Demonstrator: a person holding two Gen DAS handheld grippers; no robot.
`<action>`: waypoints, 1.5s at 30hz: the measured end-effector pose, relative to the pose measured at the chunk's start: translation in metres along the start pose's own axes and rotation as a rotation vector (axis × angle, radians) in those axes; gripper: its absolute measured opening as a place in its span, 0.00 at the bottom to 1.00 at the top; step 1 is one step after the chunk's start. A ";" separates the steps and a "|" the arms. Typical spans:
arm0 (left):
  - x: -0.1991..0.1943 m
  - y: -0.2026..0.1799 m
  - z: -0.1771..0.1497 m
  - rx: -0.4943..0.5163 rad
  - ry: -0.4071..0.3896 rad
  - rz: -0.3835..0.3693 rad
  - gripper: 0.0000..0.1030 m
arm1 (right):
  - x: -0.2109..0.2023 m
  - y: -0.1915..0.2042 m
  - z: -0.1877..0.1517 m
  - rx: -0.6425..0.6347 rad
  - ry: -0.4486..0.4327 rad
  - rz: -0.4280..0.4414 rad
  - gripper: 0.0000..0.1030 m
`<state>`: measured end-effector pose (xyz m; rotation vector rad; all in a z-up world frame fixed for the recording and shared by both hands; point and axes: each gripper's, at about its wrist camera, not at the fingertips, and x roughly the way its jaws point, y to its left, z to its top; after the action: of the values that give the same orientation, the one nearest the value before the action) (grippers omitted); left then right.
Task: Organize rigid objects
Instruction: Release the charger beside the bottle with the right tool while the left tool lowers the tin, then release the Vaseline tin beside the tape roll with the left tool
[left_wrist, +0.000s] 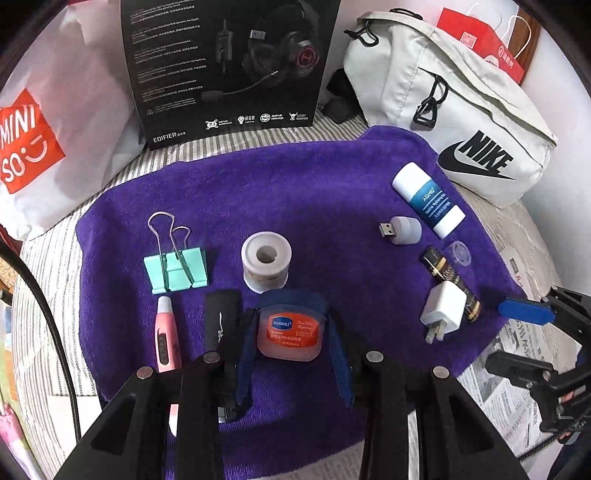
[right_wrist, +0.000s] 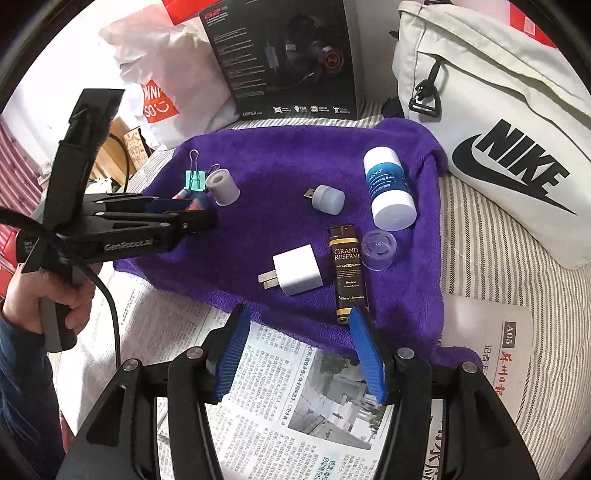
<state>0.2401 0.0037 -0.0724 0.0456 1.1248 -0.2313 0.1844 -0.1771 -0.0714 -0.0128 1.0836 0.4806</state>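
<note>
My left gripper (left_wrist: 290, 314) is shut on an orange lip balm jar (left_wrist: 291, 334), low over the near edge of the purple towel (left_wrist: 295, 184). Beside it lie a black tube (left_wrist: 221, 321), a pink pen (left_wrist: 166, 339), a green binder clip (left_wrist: 177, 271) and a white spool (left_wrist: 266, 262). My right gripper (right_wrist: 298, 312) hangs over the towel's front edge, its jaws opening with nothing between them. Just ahead of it lie a white charger plug (right_wrist: 295, 273), a black lighter (right_wrist: 349, 269), a clear cap (right_wrist: 378, 251), a USB lamp (right_wrist: 327, 199) and a blue-white balm stick (right_wrist: 389, 188).
A black headset box (left_wrist: 229, 66) stands behind the towel. A white Nike bag (left_wrist: 461, 110) lies at the back right and a Miniso bag (left_wrist: 44, 140) at the left. Newspaper (right_wrist: 295, 406) covers the striped sheet (right_wrist: 480, 240) in front.
</note>
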 end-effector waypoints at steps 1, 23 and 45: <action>0.002 -0.001 0.001 0.008 0.007 0.004 0.34 | 0.000 0.000 0.000 0.002 -0.002 0.000 0.55; 0.018 -0.008 0.009 0.096 0.034 0.062 0.35 | -0.002 0.006 -0.002 0.020 -0.021 0.001 0.61; -0.019 -0.009 -0.026 0.088 0.061 0.123 0.76 | -0.002 -0.004 0.001 0.059 -0.006 0.049 0.66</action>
<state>0.2071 0.0022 -0.0661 0.2007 1.1681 -0.1704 0.1857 -0.1810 -0.0697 0.0672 1.0933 0.4929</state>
